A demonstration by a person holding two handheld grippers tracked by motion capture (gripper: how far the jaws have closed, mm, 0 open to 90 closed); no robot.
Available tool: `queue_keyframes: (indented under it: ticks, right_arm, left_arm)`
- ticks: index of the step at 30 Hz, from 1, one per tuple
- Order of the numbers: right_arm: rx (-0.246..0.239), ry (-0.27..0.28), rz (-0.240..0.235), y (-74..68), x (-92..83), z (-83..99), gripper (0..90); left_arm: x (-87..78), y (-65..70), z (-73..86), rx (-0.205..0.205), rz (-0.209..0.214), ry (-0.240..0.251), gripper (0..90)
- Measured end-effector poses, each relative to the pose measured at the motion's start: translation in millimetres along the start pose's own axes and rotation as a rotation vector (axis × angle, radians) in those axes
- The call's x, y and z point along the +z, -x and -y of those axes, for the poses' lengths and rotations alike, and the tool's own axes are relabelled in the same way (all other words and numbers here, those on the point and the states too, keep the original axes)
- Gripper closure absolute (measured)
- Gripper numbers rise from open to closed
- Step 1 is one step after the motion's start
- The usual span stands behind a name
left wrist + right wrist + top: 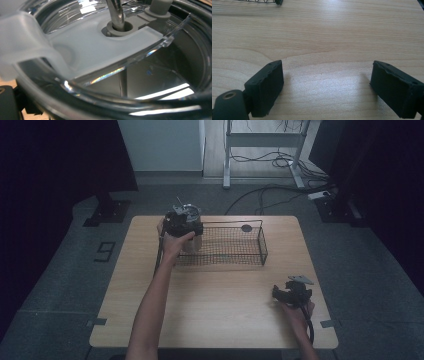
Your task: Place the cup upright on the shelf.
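Observation:
A pale tumbler (193,241) with a clear lid (95,47) and a metal straw (116,12) stands upright at the left end of a black wire basket (262,245). My left gripper (180,222) is clamped on its top, and the lid sits right against that gripper's camera. A grey stopper (160,6) sits beside the straw hole. My right gripper (282,292) rests low over the table's near right part, and its jaws (325,85) stand wide apart with bare wood between them.
The wooden table (215,310) carries the basket across its far middle. A small dark round thing (246,228) lies by the basket's far rim. Cables and desk legs (227,165) stand on the floor beyond the table.

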State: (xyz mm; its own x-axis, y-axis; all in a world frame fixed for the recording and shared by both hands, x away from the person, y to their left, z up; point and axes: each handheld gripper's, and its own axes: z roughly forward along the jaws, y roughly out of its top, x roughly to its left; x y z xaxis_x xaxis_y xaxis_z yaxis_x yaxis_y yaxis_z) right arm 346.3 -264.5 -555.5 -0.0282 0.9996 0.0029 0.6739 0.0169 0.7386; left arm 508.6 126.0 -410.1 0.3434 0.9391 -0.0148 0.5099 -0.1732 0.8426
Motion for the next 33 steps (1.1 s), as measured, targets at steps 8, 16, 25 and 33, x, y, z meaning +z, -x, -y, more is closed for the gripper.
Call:
queue_keyframes:
  ticks: [8, 16, 25, 33]
  right_arm:
    - [0.002, -0.001, 0.000, -0.1, 0.0, 0.0, 11.3]
    - [0.002, -0.001, 0.000, -0.1, 0.0, 0.0, 11.2]
    - [0.002, -0.001, 0.000, -0.1, -0.1, 0.0, 11.2]
    - [0.000, 0.000, 0.000, 0.0, 0.0, 0.0, 11.3]
  left_arm:
    - [12.1, -0.8, 8.6, -0.009, -0.007, -0.021, 4.1]
    - [20.9, -3.9, 16.9, -0.028, -0.019, -0.035, 4.1]
    - [28.0, -4.2, 25.9, -0.038, -0.017, -0.051, 4.1]
    - [33.2, -0.2, 34.1, -0.035, -0.011, -0.064, 4.1]
